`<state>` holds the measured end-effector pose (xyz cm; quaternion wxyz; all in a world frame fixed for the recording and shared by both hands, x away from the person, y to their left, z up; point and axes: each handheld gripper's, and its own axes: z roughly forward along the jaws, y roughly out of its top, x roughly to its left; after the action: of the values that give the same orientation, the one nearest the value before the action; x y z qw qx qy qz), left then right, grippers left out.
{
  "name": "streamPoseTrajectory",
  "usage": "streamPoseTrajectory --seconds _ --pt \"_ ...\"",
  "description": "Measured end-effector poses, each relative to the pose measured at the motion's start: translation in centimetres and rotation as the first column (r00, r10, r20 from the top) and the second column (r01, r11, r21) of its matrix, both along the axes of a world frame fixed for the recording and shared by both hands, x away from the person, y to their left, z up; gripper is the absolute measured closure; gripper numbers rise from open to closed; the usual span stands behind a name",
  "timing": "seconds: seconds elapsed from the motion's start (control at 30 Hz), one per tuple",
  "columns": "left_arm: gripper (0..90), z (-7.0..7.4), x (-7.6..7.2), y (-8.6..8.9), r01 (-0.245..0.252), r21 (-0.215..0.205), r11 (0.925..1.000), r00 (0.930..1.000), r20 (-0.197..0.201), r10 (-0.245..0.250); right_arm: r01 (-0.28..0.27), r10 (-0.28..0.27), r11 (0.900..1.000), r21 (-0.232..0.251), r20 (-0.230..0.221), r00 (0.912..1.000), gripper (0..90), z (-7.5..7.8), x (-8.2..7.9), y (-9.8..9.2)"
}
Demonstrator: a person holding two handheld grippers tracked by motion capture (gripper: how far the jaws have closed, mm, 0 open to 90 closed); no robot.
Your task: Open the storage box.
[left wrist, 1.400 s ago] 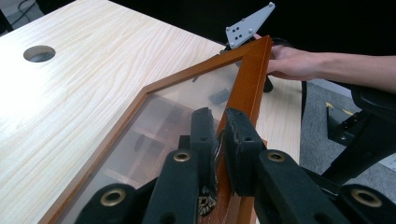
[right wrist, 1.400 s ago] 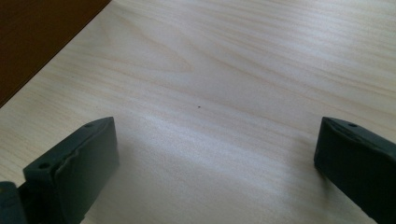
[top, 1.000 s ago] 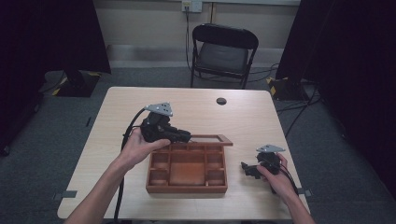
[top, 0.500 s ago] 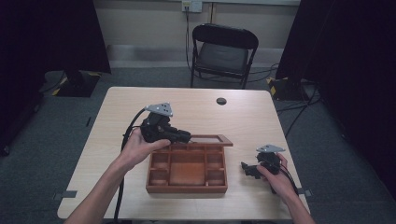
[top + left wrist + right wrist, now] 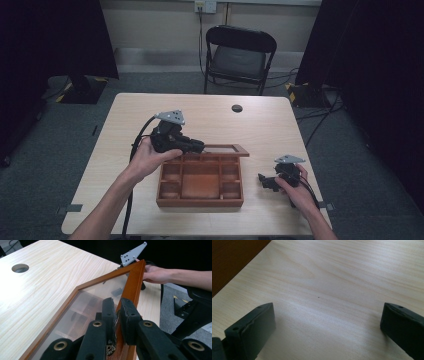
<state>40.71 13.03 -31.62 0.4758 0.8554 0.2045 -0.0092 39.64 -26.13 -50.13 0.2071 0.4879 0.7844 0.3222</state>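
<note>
table unchanged; left hand-held gripper still clamps lid frame; right open.

Lid: glossy reddish wood frame, clear pane. Box: same varnished wood. Table: pale matt woodgrain laminate. Left gripper pads: matt black, rough-edged.

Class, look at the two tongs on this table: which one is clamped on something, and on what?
The left tongs: their jaws pinch the wooden frame of the box's glazed lid. The right tongs stand wide open over bare table.
</note>
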Motion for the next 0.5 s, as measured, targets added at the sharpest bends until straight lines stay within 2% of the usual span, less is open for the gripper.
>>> streamPoseTrajectory --seconds 0.5 --pt "82.2 0.00 0.00 0.00 -0.001 0.000 1.0000 1.0000 -0.001 0.001 0.000 0.000 1.000 0.000 0.000 1.0000 0.0 0.00 0.00 0.00"
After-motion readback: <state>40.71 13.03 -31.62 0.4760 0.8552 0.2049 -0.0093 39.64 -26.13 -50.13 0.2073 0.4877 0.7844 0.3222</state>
